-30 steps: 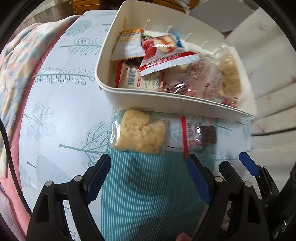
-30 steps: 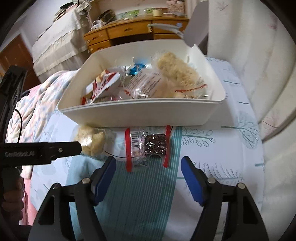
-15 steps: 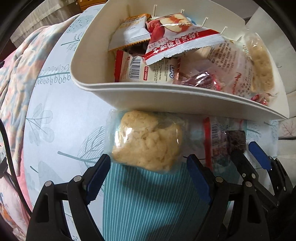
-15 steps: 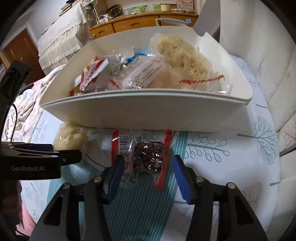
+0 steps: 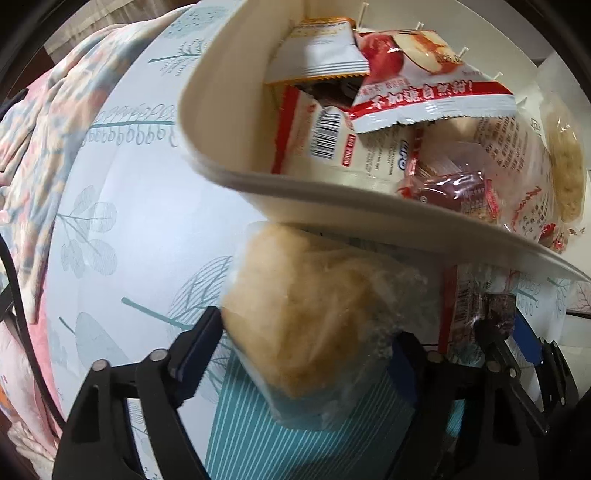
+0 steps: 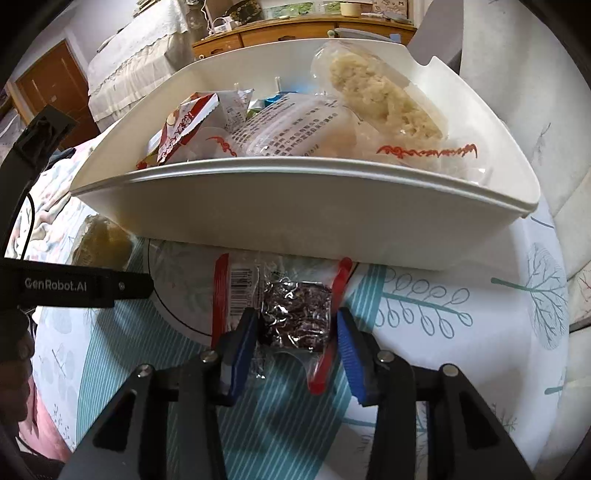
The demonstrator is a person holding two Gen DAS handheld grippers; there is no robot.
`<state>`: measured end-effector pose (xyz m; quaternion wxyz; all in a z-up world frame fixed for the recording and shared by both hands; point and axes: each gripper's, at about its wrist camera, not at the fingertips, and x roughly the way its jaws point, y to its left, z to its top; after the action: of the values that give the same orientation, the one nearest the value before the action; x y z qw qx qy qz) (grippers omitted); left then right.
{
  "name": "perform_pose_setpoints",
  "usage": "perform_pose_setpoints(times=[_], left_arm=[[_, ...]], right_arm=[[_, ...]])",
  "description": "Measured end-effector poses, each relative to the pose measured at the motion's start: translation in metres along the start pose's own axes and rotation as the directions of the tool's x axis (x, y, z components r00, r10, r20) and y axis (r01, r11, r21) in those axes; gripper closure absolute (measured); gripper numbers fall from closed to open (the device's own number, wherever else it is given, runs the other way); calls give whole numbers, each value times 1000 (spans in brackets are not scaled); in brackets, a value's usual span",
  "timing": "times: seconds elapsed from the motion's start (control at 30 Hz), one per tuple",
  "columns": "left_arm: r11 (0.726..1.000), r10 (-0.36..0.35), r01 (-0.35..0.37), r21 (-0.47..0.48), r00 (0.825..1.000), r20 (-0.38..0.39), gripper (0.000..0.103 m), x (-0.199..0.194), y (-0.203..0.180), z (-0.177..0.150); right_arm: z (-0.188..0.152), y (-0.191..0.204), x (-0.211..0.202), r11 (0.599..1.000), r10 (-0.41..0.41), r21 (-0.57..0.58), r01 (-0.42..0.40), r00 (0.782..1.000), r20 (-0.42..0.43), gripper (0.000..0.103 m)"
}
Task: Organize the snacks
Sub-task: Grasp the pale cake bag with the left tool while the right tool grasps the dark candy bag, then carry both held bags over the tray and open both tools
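Note:
A white bin (image 5: 332, 192) (image 6: 295, 206) holds several snack packets. In front of it on the patterned cloth lie a clear-wrapped yellow rice cake (image 5: 306, 325) (image 6: 101, 240) and a red-edged packet with a dark snack (image 6: 291, 314) (image 5: 476, 306). My left gripper (image 5: 308, 354) is open, its jaws on either side of the rice cake. My right gripper (image 6: 295, 343) has closed in on the dark snack packet, blue pads touching its sides.
A pink floral blanket (image 5: 40, 122) lies at the left. A white padded wall (image 6: 535, 92) stands at the right. A wooden dresser (image 6: 303, 29) and a door (image 6: 55, 85) are behind the bin. The left gripper's body (image 6: 74, 284) reaches in from the left.
Both grippers moved forward and down toward the bin. The left jaws now straddle the rice cake. The right jaws narrowed onto the dark snack packet.

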<state>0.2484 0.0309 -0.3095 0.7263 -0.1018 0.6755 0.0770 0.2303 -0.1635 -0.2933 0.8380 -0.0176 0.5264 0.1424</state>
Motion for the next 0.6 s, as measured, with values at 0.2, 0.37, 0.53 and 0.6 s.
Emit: perform_pose_setpoints(times=[0.2,0.37,0.53,0.6], left_arm=[[999,-15,14,-45,1000,-17,68,-2,20,-7],[997,-66,65,-50,998,-16,70,-16,29,-14],[995,-89,89,-33,996,2,70,-37,41,-22],[995,-95,95,-27,995,-1,70,-47,48,-24]], right_arm=[[2,-4,0,1000,14,-10,-15,999,-36,61],[-2,0,-8,999,29,-13,-30,997,-66,61],[-2,12,-22,997,71,-27,-73,995,-67,61],[-2,20,-29,995,89,-47,-92,994,-59,61]])
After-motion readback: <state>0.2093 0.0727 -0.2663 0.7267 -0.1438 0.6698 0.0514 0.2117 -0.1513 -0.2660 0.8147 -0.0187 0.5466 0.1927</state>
